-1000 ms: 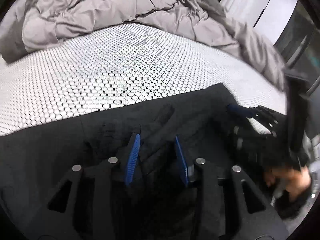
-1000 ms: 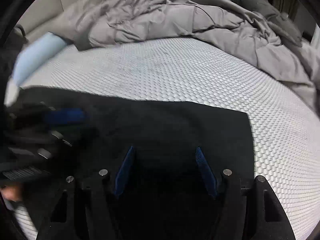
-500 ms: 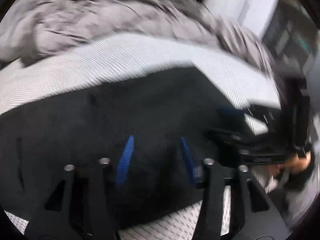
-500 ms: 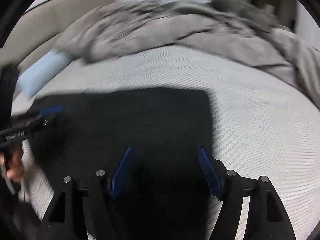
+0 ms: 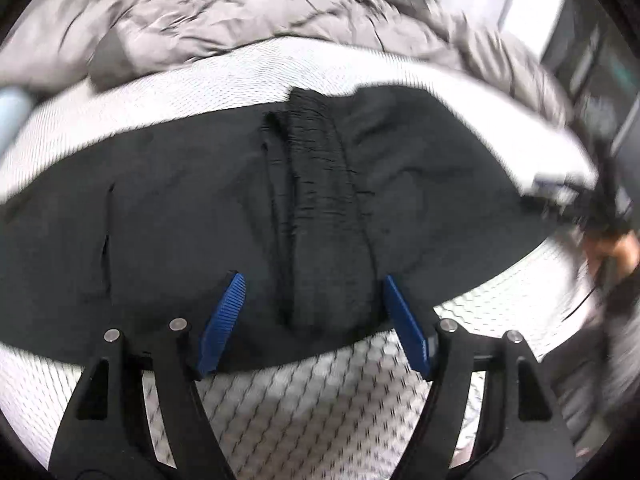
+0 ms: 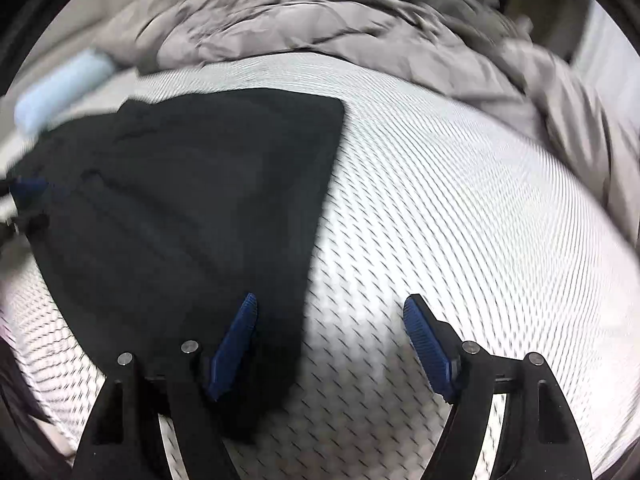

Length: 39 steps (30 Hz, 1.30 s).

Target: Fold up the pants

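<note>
Two claws, left (image 5: 310, 318) and right (image 6: 330, 340), both spread and holding nothing, hover above black pants (image 5: 248, 216) lying folded on the mattress (image 6: 460, 208); next fold likely wants edges pinched evenly, corners aligned.

Both cameras sit low, close over the bed, each looking forward between its own blue fingers toward the rumpled grey duvet (image 5: 224, 36) across the top of frame. The left view has the black pants (image 5: 248, 208) filling mid-frame; the right view holds them at left (image 6: 192, 216), with bare white mattress (image 6: 460, 208) to the right. They share pants, mattress and duvet.
</note>
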Each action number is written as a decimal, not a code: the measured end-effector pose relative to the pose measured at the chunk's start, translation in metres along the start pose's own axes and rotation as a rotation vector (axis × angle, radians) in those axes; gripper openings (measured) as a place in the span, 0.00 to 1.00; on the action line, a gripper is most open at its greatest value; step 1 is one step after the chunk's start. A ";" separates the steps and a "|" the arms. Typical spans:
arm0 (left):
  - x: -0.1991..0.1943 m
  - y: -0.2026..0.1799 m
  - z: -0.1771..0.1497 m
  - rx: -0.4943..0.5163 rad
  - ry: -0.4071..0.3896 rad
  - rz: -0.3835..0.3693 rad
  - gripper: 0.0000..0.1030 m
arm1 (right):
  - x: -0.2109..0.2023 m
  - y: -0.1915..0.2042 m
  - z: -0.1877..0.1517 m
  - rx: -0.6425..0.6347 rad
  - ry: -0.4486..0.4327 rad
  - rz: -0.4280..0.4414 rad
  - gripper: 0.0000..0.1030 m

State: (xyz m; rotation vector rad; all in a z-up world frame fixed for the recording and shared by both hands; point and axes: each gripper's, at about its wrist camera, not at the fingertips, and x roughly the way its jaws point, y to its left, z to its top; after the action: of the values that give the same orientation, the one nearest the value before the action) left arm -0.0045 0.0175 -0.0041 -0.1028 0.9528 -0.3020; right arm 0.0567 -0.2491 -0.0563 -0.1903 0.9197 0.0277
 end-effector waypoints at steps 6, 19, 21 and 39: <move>-0.059 0.059 -0.028 -0.284 -0.192 0.115 0.67 | -0.016 -0.026 -0.012 0.207 -0.038 0.181 0.80; -0.076 0.179 -0.082 -0.797 -0.231 0.056 0.67 | -0.002 -0.001 0.007 0.257 -0.032 0.264 0.81; -0.079 0.181 -0.084 -0.800 -0.247 0.081 0.67 | -0.003 0.002 0.007 0.248 -0.033 0.268 0.81; -0.087 0.105 0.028 -0.559 -0.358 0.388 0.01 | 0.004 0.018 0.029 0.244 -0.050 0.260 0.81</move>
State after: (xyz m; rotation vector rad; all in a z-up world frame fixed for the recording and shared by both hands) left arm -0.0073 0.1423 0.0574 -0.4617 0.6588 0.3403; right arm 0.0801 -0.2266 -0.0452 0.1564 0.8848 0.1590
